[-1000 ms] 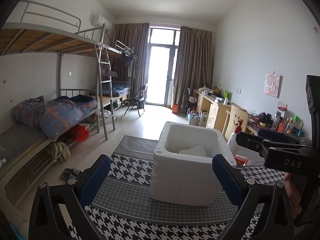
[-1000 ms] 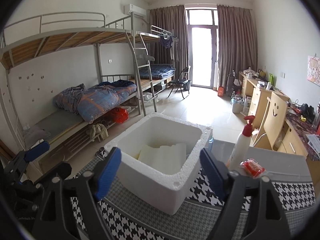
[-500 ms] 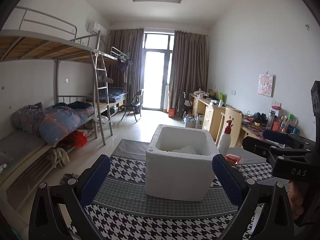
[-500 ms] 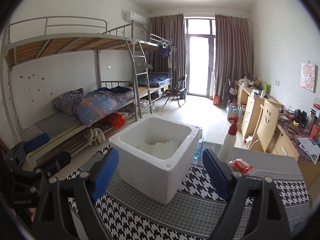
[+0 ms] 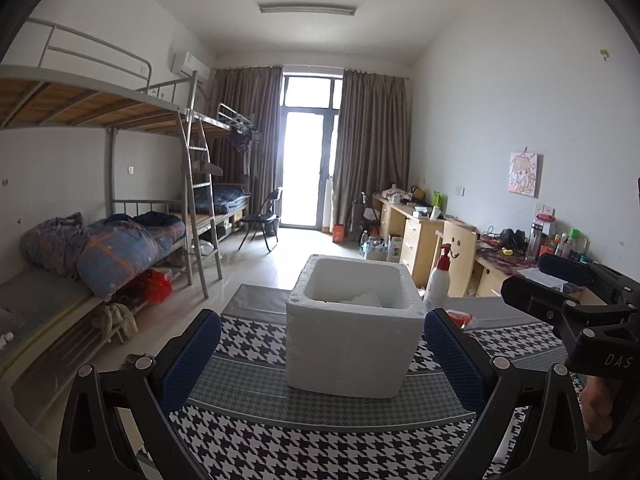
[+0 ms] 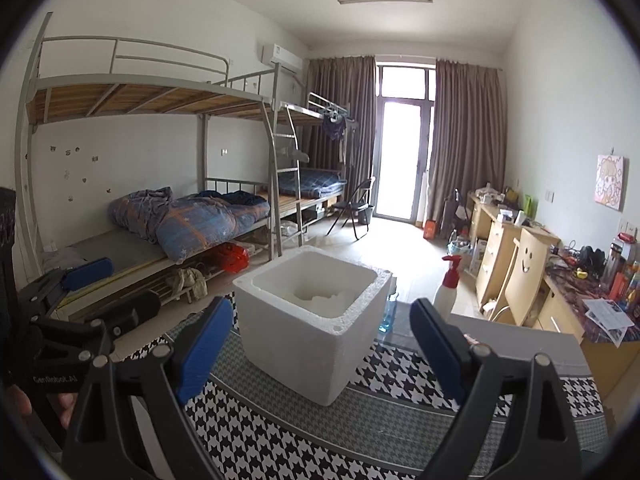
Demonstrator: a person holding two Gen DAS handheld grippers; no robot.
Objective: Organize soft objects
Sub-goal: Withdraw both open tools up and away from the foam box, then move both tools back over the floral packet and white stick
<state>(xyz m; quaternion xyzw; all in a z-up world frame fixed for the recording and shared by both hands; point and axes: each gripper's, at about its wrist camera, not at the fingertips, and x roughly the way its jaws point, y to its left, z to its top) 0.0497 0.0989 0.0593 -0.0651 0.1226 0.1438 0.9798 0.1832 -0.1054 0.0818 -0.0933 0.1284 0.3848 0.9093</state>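
Both tongs are pulled back from the foam box (image 5: 354, 334) now, higher and farther off than a second ago, when we looked almost straight down into it. Our left tongs (image 5: 320, 364) are spread wide with nothing between the blue pads, and our right tongs (image 6: 320, 346) are just as wide and just as bare. White soft pieces (image 6: 320, 298) lie low inside the box, which stands on the houndstooth tabletop (image 5: 320, 444). Beside the box, on its far right, are a spray bottle (image 5: 438, 280) and a small red packet (image 5: 460, 317). With both tongs free and retreating, we judge the placing step finished. Whether more soft things await us, we cannot tell.
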